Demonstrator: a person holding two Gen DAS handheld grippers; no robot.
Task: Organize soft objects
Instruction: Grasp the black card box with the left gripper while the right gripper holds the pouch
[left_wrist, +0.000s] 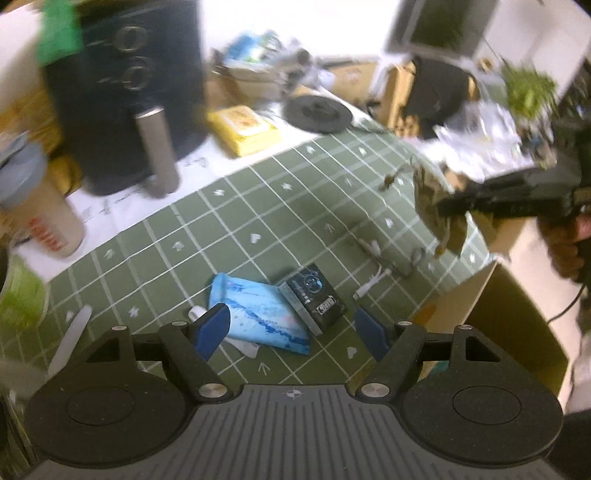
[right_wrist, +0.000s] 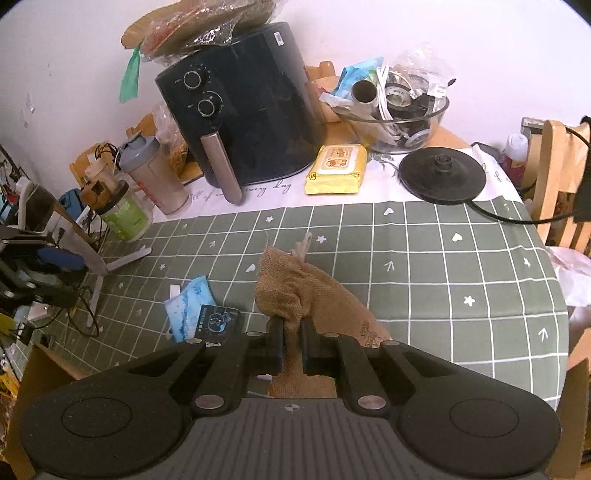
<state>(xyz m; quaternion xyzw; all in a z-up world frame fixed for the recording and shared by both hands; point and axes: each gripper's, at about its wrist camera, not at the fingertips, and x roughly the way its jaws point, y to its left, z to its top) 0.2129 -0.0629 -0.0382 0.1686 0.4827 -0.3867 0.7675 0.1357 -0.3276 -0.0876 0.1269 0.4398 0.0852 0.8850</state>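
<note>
1. The right hand-held gripper (right_wrist: 291, 325) is clamped on a burlap drawstring pouch (right_wrist: 284, 291). In the right wrist view its jaws stand almost together at lower centre, with the fabric pinched between them.
2. In the left wrist view the same pouch (left_wrist: 432, 199) hangs clear above the desk (left_wrist: 295, 206) at the right edge of the frame, held by the right hand-held gripper (left_wrist: 443, 203). A person's hand (left_wrist: 565, 243) is visible behind it.
3. The left hand-held gripper (left_wrist: 291, 325) is open with nothing between its blue pads (left_wrist: 214, 325). It points down at the lower centre of the frame.
4. A blue tissue pack (left_wrist: 255, 314) lies flat on the green checked tablecloth (left_wrist: 258, 206), just ahead of the open jaws. Its left end lies beside the left pad.
5. A small black box (left_wrist: 314, 299) lies touching the right side of the tissue pack.
6. In the right wrist view, a black air fryer (right_wrist: 240, 107) stands at upper centre. A yellow wet-wipes pack (right_wrist: 338, 170) lies just to its right.
7. A glass bowl (right_wrist: 402, 118) of mixed items stands at upper right, and a black kettle base (right_wrist: 443, 177) sits just below it in the frame.
</note>
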